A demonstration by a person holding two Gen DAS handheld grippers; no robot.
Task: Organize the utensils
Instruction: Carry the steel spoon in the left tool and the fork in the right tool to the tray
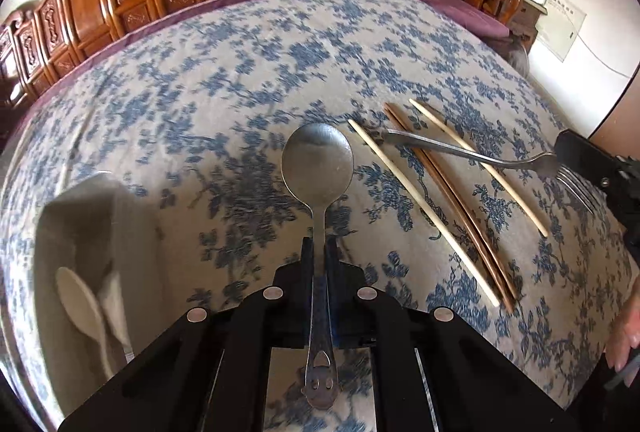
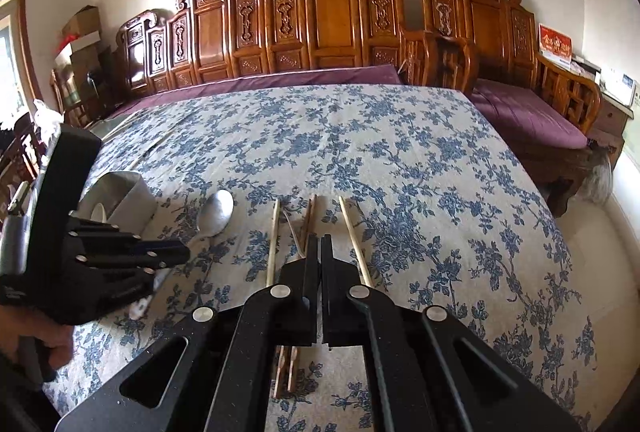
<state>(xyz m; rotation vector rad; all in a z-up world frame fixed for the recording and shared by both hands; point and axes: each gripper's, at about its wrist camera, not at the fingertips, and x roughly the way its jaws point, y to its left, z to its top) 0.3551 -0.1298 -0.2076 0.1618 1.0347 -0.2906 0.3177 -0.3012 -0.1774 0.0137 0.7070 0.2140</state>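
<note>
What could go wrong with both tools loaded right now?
The left tool pinches the round-bowled metal spoon only by its thin handle, so it may pivot or slip. The right tool grips the metal fork near its tines; its long handle could sweep the pale wooden chopsticks below.

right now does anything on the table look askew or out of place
Yes: the fork, gripped by the right gripper, lies crosswise over the chopsticks, which otherwise run roughly parallel. The left gripper holds the spoon.
</note>
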